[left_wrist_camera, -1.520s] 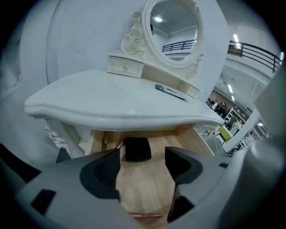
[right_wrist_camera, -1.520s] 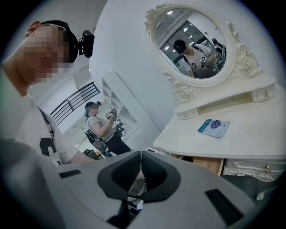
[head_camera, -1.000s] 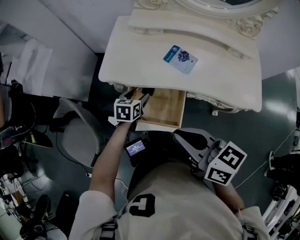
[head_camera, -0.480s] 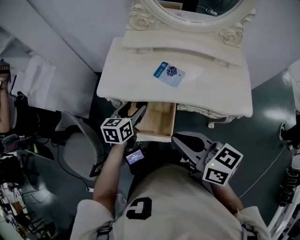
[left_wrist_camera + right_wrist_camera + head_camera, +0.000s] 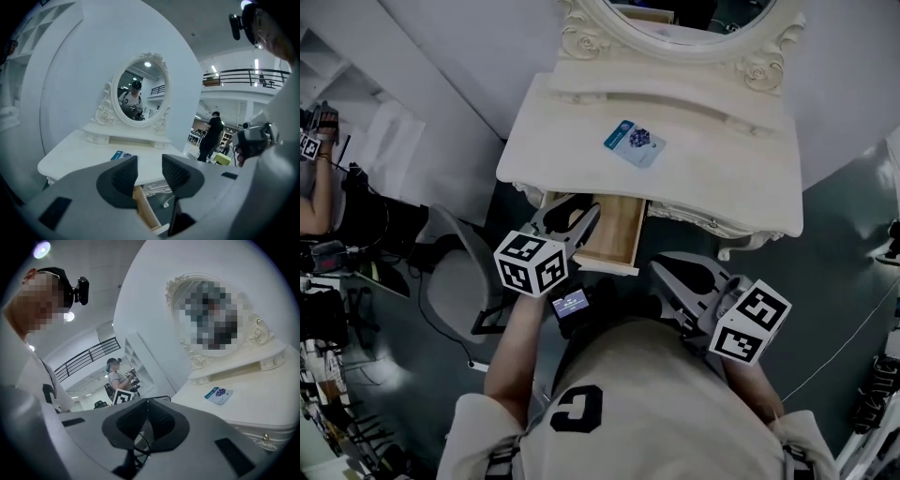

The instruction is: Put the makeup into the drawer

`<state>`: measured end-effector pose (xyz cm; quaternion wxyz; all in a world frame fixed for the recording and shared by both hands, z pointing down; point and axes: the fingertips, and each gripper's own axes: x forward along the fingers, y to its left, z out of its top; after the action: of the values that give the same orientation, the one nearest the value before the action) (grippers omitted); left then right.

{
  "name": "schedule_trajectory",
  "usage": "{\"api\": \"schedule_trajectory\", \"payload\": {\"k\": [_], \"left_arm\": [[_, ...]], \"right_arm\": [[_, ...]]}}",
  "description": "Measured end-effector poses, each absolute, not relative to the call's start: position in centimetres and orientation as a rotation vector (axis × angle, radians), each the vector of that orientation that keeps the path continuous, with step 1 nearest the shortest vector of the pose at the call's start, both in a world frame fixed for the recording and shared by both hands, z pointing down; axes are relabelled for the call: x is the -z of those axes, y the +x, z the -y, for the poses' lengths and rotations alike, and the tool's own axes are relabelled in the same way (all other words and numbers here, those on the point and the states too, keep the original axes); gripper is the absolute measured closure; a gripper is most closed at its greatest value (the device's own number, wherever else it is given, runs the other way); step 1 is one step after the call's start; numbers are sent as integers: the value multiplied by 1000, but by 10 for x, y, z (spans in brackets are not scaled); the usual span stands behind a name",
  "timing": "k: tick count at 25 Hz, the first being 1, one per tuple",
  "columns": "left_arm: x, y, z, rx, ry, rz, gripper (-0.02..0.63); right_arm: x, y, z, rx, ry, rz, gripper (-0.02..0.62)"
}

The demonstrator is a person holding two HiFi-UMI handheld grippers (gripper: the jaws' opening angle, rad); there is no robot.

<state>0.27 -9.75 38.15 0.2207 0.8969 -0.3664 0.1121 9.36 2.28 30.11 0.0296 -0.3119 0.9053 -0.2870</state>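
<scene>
The makeup, a flat blue-and-white packet (image 5: 635,143), lies on the white dressing table (image 5: 741,192) in front of the mirror. It also shows in both gripper views (image 5: 123,155) (image 5: 218,394). Under the tabletop a wooden drawer (image 5: 619,234) stands pulled out, its inside bare where visible. My left gripper (image 5: 574,217) hovers over the drawer's left front corner. Its jaws are part open and closing, with nothing between them (image 5: 150,163). My right gripper (image 5: 667,277) is shut and empty, low and right of the drawer, well short of the packet.
An oval mirror (image 5: 694,14) in a carved frame rises at the table's back. A grey chair (image 5: 455,281) stands left of the drawer. Racks and gear crowd the left edge, where a person (image 5: 314,187) sits. A cable (image 5: 853,328) runs over the floor at right.
My left gripper has lifted up and back from the drawer's front edge, and its jaws have narrowed. The right gripper shifted slightly. The drawer stays pulled out and the packet has not moved.
</scene>
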Motion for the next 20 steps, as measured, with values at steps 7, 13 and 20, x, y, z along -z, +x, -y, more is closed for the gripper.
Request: {"api": "schedule_trajectory", "payload": {"k": [7, 13, 20], "left_arm": [[-369, 31, 62, -337, 2508, 1026, 538], [-362, 36, 40, -393, 2536, 1006, 549], [-360, 36, 41, -377, 2562, 969, 549]], "right_arm": [[-311, 111, -41, 937, -858, -2801, 568], [-320, 107, -49, 965, -799, -2812, 568], [-329, 108, -36, 992, -866, -2804, 568]]}}
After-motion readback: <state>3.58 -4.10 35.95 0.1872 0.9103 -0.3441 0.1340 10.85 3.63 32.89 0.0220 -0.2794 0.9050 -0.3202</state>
